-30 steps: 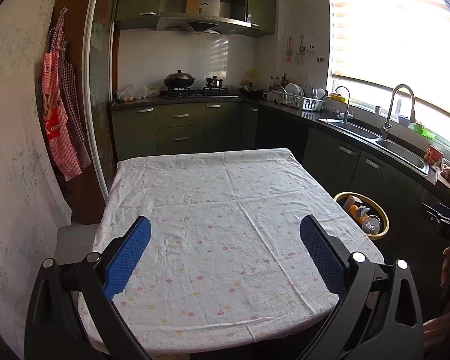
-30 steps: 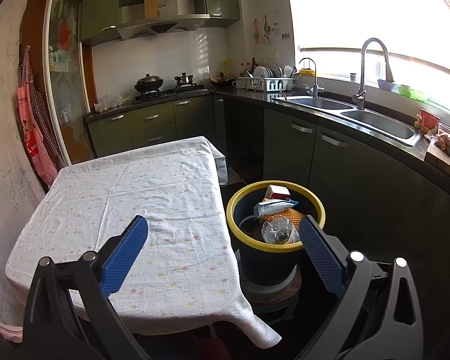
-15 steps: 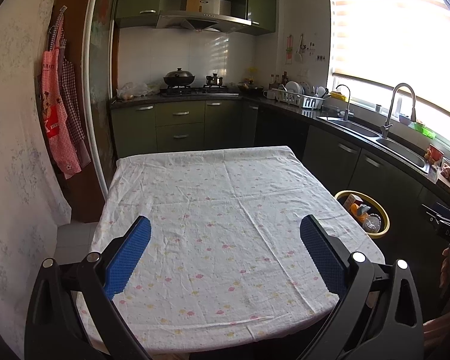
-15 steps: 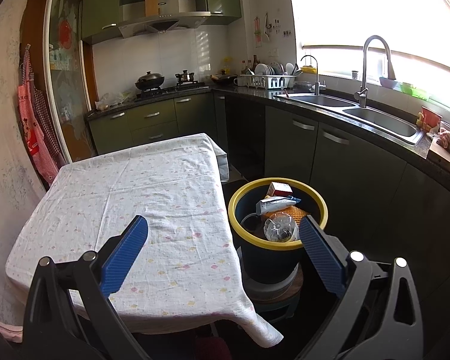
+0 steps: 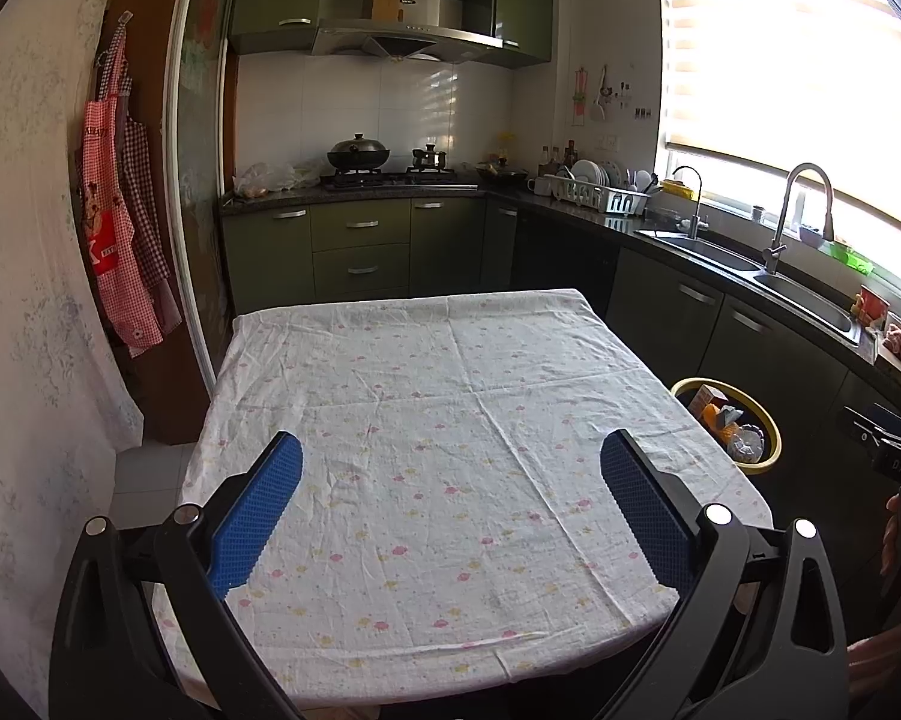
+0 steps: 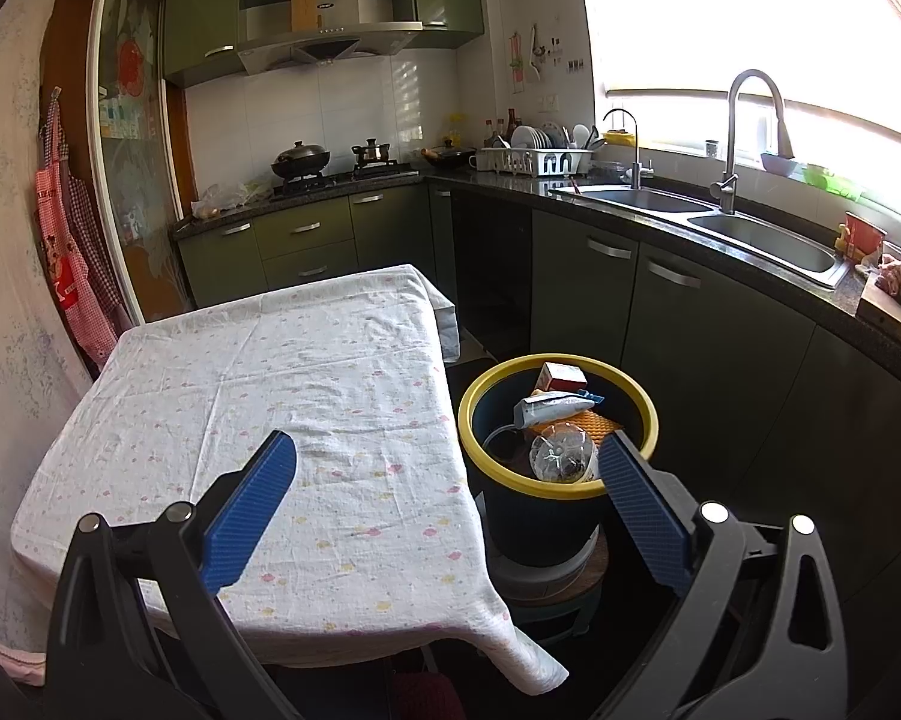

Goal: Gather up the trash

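Observation:
A dark bin with a yellow rim point(image 6: 645, 402) stands on a stool right of the table. It holds a crushed clear bottle point(image 6: 561, 453), a white tube point(image 6: 555, 407), a small red-and-white carton point(image 6: 561, 375) and an orange piece point(image 6: 597, 422). The bin also shows in the left wrist view point(image 5: 771, 441). My right gripper point(image 6: 447, 453) is open and empty, above the table's right edge and the bin's near rim. My left gripper point(image 5: 450, 456) is open and empty above the table's near half. The floral tablecloth point(image 5: 438, 420) shows no trash on it.
Dark green cabinets and a counter with a double sink point(image 6: 750, 228) run along the right and back. A dish rack point(image 6: 534, 161) and a stove with a wok point(image 6: 300, 159) are at the back. Aprons point(image 5: 120, 240) hang on the left wall.
Both views have shifted slightly, as if the grippers drew back and rose a little. Both grippers stay open and empty.

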